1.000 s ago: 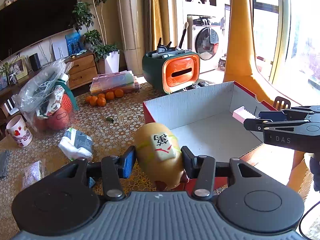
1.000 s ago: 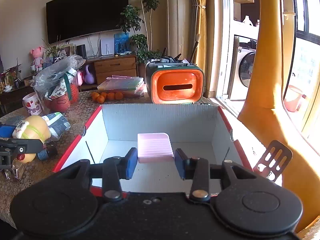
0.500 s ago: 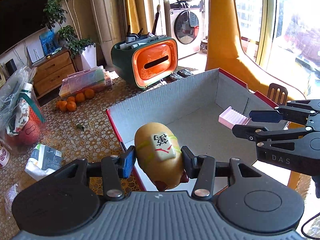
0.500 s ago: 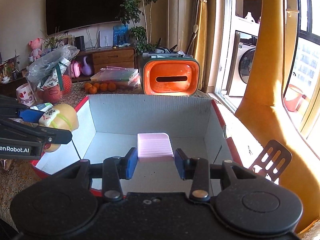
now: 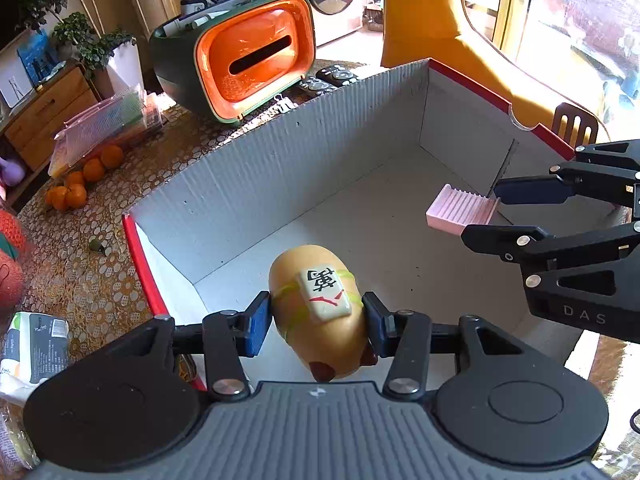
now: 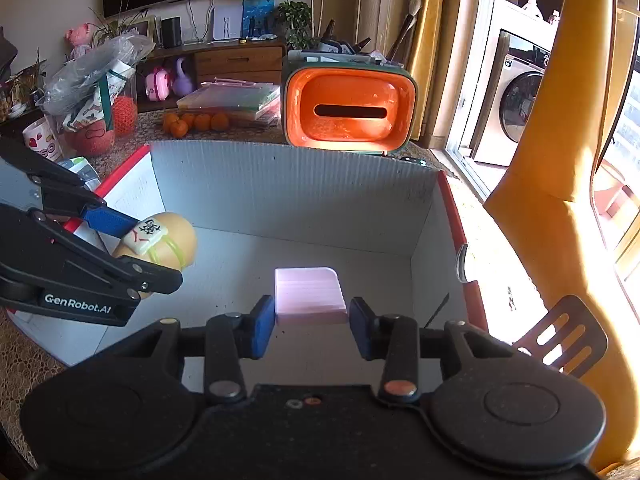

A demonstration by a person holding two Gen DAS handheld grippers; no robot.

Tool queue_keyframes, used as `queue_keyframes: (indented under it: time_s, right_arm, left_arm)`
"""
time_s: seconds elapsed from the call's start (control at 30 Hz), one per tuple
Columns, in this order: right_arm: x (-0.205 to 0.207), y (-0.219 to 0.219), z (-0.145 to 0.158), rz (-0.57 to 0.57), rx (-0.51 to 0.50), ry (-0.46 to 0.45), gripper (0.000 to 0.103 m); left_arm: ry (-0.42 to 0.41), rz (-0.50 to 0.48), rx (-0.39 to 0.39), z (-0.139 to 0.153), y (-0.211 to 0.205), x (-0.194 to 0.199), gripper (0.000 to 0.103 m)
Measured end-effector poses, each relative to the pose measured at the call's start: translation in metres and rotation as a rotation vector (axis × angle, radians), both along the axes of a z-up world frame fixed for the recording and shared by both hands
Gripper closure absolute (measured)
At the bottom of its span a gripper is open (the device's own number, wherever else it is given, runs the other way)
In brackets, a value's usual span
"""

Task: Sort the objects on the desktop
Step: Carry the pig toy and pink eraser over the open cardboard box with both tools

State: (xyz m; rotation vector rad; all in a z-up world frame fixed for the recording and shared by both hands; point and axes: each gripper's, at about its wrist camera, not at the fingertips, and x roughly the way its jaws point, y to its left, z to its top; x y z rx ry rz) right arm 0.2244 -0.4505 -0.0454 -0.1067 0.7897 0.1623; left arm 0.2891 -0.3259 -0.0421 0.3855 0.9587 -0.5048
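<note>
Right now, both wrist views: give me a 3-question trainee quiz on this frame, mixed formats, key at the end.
1. True or false: the left gripper holds the yellow egg-shaped toy over the open cardboard box.
2. Multiple choice: what is clamped in the right gripper?
A. an orange
B. the pink ridged block
C. a remote control
3. Fill in: the orange and green container stands on the table ____ the box, outside it.

Key
1. True: both pads press on the toy, with the box floor under it.
2. B: the block sits between the blue pads, above the box floor.
3. Behind: it stands past the box's far wall.
</note>
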Motion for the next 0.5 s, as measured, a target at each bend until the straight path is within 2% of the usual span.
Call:
queue_keyframes:
  time_s: [0.27, 0.5]
  right_arm:
    - [0.019, -0.005, -0.017, 0.03, -0.051, 0.136, 0.063]
    - [0.023, -0.002, -0.02, 0.063, -0.085, 0.191, 0.063]
  left_arm:
    - [0.112, -0.024, 0.047, -0.017, -0.016, 0.015, 0.055]
    - [0.198, -0.017, 0.08, -0.029, -0.019, 0.022, 0.054]
